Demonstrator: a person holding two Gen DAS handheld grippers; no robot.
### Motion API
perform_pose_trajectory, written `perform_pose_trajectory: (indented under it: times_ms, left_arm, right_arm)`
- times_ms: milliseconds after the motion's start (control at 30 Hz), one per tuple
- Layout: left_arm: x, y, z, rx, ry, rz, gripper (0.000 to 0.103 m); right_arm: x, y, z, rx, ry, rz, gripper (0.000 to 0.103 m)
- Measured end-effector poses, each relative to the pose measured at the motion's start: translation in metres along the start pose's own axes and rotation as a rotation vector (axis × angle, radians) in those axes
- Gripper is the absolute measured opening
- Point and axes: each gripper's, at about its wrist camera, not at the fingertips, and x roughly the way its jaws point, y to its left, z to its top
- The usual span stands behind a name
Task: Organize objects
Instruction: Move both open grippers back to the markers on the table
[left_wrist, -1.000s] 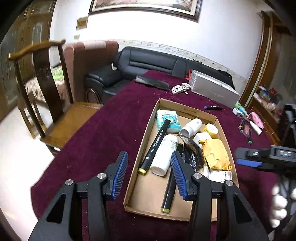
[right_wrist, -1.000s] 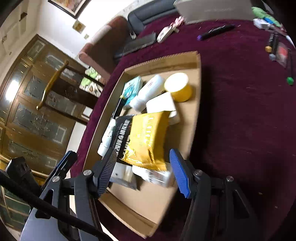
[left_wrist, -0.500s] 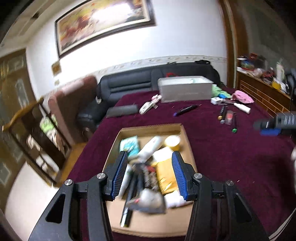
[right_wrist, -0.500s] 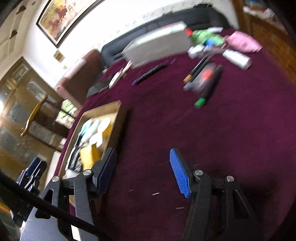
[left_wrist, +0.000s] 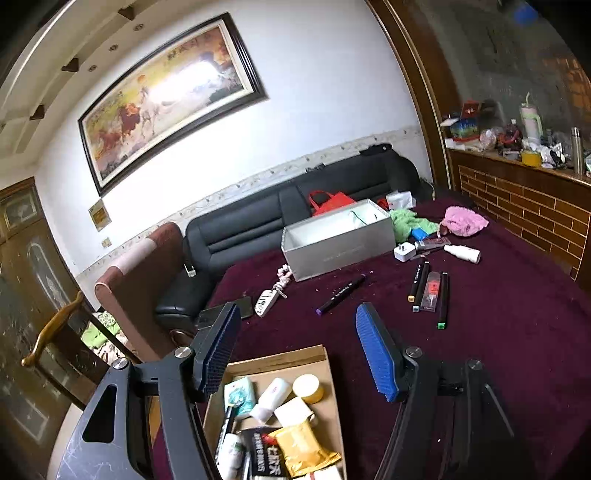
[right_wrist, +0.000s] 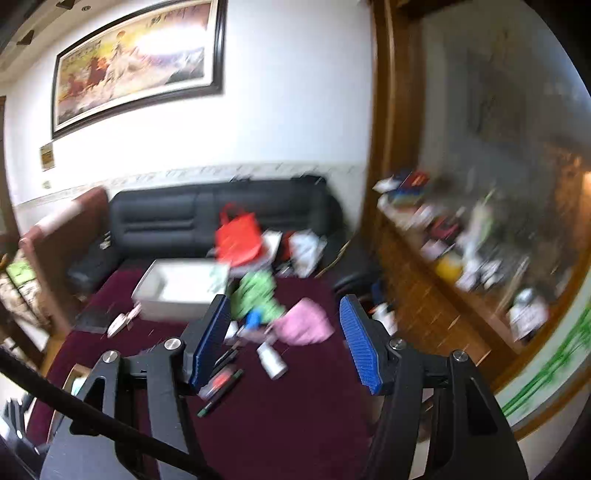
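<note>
My left gripper (left_wrist: 297, 349) hangs over the near edge of the maroon-clothed counter (left_wrist: 498, 350), jaws spread wide, nothing between them. Just below, at that near edge, sits the shallow brown cardboard tray (left_wrist: 280, 360). It holds a round yellow tub (left_wrist: 307, 388), a white bottle lying on its side (left_wrist: 270, 398), a teal packet (left_wrist: 240, 396), a yellow foil pouch (left_wrist: 301, 446) and a black printed sachet (left_wrist: 264, 458), all crowded and touching.

Mid-counter, a black marker with a purple tip (left_wrist: 340, 294) lies alone. Toward the right edge, three more black markers (left_wrist: 428, 291) lie side by side around a clear red-labelled tube. At the far edge stands an open grey rectangular box (left_wrist: 338, 240), with a green cloth (left_wrist: 408, 221), a pink fluffy cloth (left_wrist: 463, 220), a white plug adapter (left_wrist: 404, 253) and a small white bottle (left_wrist: 463, 254) to its right. White keys (left_wrist: 269, 298) lie near the left edge.

My right gripper (right_wrist: 282, 341) is also spread open and empty. Its view is motion-blurred; the pink cloth and a white bottle (right_wrist: 272, 360) show between the jaws.
</note>
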Motion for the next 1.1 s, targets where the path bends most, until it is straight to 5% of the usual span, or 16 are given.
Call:
perform_pose_trajectory:
  times_ms: [200, 267, 367, 567, 700, 900, 1100]
  left_arm:
    - [0.037, -0.011, 0.009, -0.041, 0.067, -0.030, 0.059]
    - [0.050, -0.015, 0.003, -0.064, 0.100, -0.067, 0.059]
    - [0.072, -0.025, -0.008, -0.065, 0.148, -0.089, 0.059]
    - [0.102, -0.031, -0.028, -0.143, 0.239, -0.172, 0.059]
    - [0.114, -0.046, -0.042, -0.136, 0.286, -0.210, 0.059]
    - [0.122, -0.055, -0.052, -0.142, 0.323, -0.250, 0.059]
    - [0.121, -0.057, -0.055, -0.149, 0.325, -0.277, 0.059]
  right_arm:
    - [0.001, -0.004, 0.076, -0.051, -0.066, -0.243, 0.077]
    - [0.017, -0.003, 0.071, -0.030, -0.064, -0.223, 0.082]
    - [0.068, 0.003, 0.022, 0.010, 0.033, -0.068, 0.082]
    - [0.197, 0.031, -0.143, 0.096, 0.346, 0.185, 0.080]
    - [0.272, 0.032, -0.224, 0.237, 0.551, 0.289, 0.066]
    - [0.308, 0.060, -0.269, 0.293, 0.627, 0.331, 0.066]
    - [0.322, 0.083, -0.271, 0.253, 0.616, 0.303, 0.064]
